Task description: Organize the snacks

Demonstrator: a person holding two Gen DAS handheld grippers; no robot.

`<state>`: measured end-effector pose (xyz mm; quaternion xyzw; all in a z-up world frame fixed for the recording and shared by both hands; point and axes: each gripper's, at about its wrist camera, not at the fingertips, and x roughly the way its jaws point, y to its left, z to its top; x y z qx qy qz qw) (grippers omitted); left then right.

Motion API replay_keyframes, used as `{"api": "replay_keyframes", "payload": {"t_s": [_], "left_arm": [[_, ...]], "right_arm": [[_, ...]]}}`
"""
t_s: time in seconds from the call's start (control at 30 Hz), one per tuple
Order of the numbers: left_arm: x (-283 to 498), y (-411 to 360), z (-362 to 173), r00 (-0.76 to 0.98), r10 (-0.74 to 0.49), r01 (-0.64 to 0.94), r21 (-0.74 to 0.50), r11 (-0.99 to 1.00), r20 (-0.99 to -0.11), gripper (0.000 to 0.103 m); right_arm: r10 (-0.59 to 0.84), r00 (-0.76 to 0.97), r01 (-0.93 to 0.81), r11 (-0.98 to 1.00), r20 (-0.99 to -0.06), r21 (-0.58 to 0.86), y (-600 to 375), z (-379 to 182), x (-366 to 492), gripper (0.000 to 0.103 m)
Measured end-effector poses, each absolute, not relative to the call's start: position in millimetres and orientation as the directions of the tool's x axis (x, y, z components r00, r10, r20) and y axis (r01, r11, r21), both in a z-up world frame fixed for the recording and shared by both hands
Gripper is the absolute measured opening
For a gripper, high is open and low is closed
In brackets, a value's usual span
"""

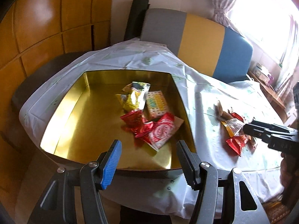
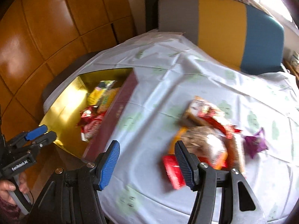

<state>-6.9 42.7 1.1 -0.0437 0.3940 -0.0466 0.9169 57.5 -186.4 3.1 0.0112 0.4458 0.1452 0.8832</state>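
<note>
Left gripper (image 1: 148, 159): jaws parted, nothing between them, hanging over the near rim of the tin. Right gripper (image 2: 146, 160): jaws parted, empty, above bare cloth just left of the loose snack pile.

1. Gold-lined tin (image 1: 74, 115), directly ahead of the left gripper; maroon outer wall (image 2: 112, 115) faces the right gripper and stands between it and the tin's contents.
2. In the tin, just beyond the left gripper's right finger: red-and-white wrapper (image 1: 160, 132), red wrapper (image 1: 133, 118); farther on, a yellow dotted packet (image 1: 156, 103) and a yellow crumpled bag (image 1: 133, 97).
3. Loose pile on the cloth, at and beyond the right gripper's right finger, blurred: red ridged packet (image 2: 172, 170) nearest, partly behind the finger; brown-and-orange bag (image 2: 205, 143); tan packet (image 2: 196, 108); purple wrapper (image 2: 255, 143) to the far right.
4. Person's hand (image 2: 11, 188) on the left gripper's grey handle.

Surface: white tablecloth with pale green print (image 2: 168, 71), creased, draped over a dark table.
Room, beyond: chair back in grey, yellow and blue panels (image 1: 201, 37); orange wooden panelling (image 1: 46, 18) to the left; curtained bright window (image 1: 261, 9) to the right.
</note>
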Motion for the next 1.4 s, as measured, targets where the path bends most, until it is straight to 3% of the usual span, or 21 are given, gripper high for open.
{"api": "replay_keyframes", "payload": {"t_s": [0.5,0.77,1.13,1.3,1.4], "left_arm": [[-7.2,-19.2,8.1,0.664,-0.175,0.2,-0.053,0.978,-0.727,0.061],[-2.4,-61.6,0.6,0.621,-0.214,0.296,-0.027,0.955,-0.754,0.062],[6.7,-120.1,-20.6,0.518,-0.284,0.466,-0.012,0.885,-0.807,0.068],[18.8,-152.9,-21.1,0.548,-0.278,0.553,0.092,0.828,-0.789,0.074],[36.9,-168.1,-25.4,0.515,-0.283,0.587,0.092,0.805,-0.809,0.075]], "right_arm": [[0.032,0.619,0.035,0.997,-0.785,0.068,-328.3,9.7,57.0,0.062],[-0.024,0.554,0.253,0.957,-0.832,0.142,-384.1,-12.9,61.2,0.062],[0.006,0.556,0.273,0.943,-0.831,0.189,-387.6,-10.2,57.5,0.062],[0.024,0.566,0.266,0.941,-0.824,0.211,-387.9,-8.4,57.7,0.062],[0.035,0.569,0.269,0.936,-0.821,0.226,-390.1,-7.7,57.2,0.062]]}}
